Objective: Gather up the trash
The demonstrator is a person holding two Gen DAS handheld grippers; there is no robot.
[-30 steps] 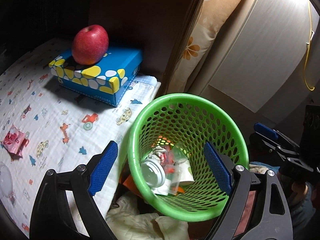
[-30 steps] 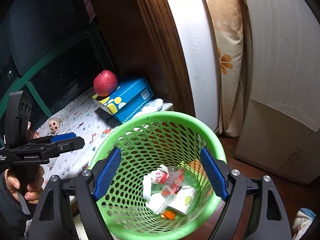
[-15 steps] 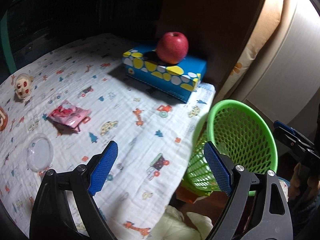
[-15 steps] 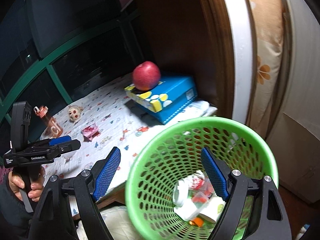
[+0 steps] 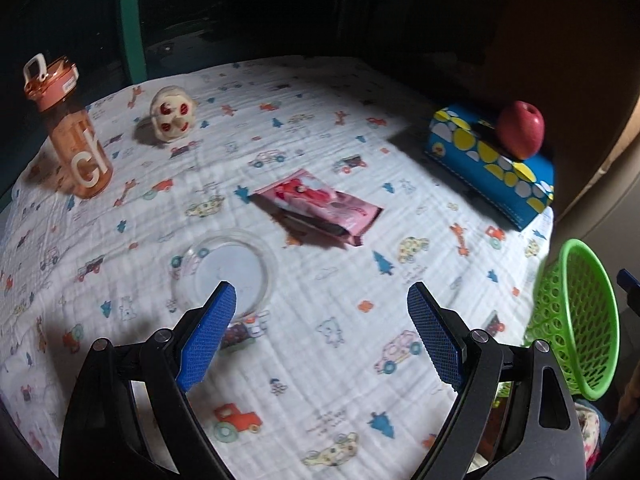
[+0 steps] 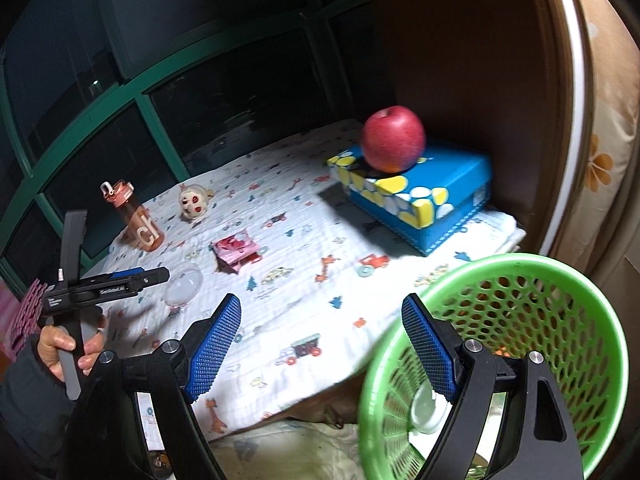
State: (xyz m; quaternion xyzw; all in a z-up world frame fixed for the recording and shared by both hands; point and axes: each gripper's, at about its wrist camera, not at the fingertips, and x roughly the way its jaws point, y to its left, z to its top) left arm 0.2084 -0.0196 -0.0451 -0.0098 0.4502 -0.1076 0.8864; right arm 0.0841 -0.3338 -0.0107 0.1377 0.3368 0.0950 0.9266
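A white printed cloth [image 5: 320,360] covers the tabletop before dark green-framed windows [image 6: 132,96]; a pink wrapper [image 5: 320,208] lies mid-cloth, a clear round lid [image 5: 228,268] just beside it toward the near edge, an orange bottle [image 5: 76,144] at the far left corner. An apple [image 6: 394,138] sits on a blue box [image 6: 424,196] at the right edge. Only the right wrist view shows trash inside the perforated green basket [image 6: 560,280]; both the left gripper [image 5: 320,336] and right gripper [image 6: 320,348] gape empty.

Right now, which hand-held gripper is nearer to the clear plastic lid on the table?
Left. The left hand-held gripper hovers just beside the clear lid; the right hand-held gripper is farther back, by the green basket.
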